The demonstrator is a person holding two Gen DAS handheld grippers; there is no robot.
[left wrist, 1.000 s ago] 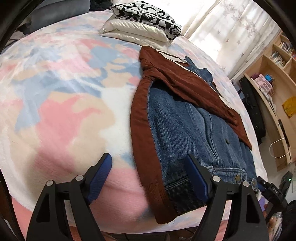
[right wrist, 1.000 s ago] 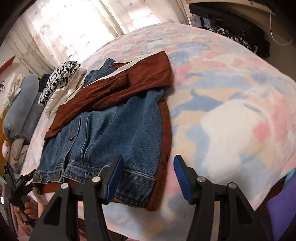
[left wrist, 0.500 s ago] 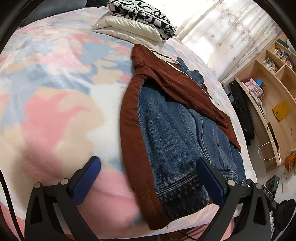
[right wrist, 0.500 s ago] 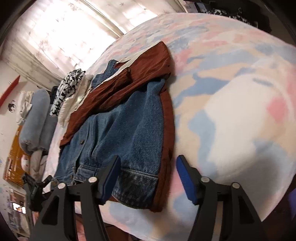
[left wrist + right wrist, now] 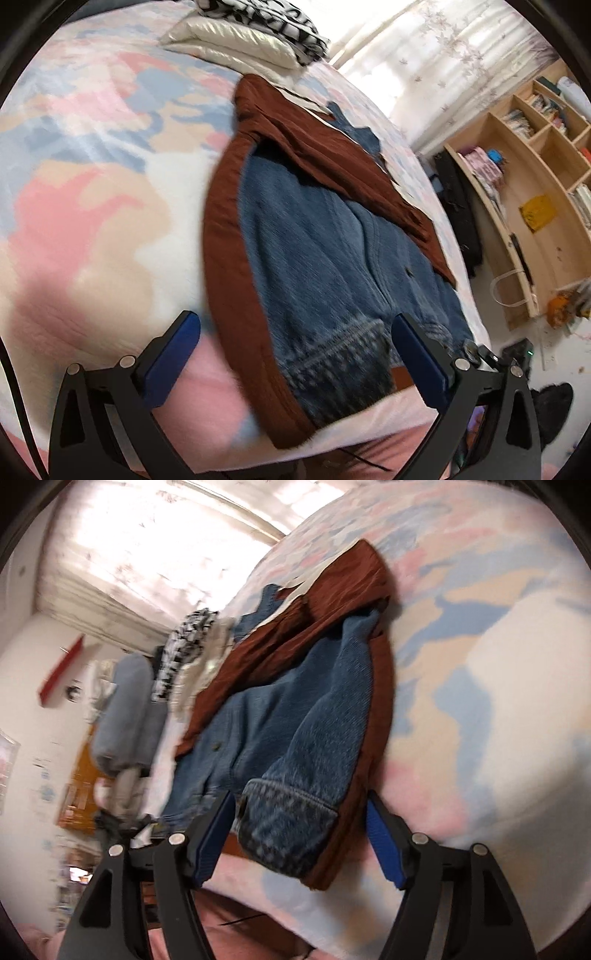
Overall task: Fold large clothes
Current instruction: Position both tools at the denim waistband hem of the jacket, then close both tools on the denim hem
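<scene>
A blue denim jacket (image 5: 325,240) lies folded lengthwise on the pastel bed blanket (image 5: 92,184), with a rust-brown garment (image 5: 229,229) under it and a brown sleeve across its top. My left gripper (image 5: 295,332) is wide open over the near hem, one finger on each side of the pile, pads clear of the cloth. In the right wrist view the jacket (image 5: 295,709) runs away from me. My right gripper (image 5: 300,812) straddles the folded sleeve's denim cuff (image 5: 288,819). Its jaws are opening and do not press on the cuff.
A stack of folded clothes, white puffy (image 5: 236,40) under black-and-white print (image 5: 266,18), sits at the far end of the bed. A wooden shelf unit (image 5: 535,184) and floor clutter stand beside the bed. A grey bolster (image 5: 125,709) lies past the stack.
The left jaws spread much wider and now frame the hem. The right gripper dipped and turned toward the sleeve cuff, its jaws parting further. The garments lie as before.
</scene>
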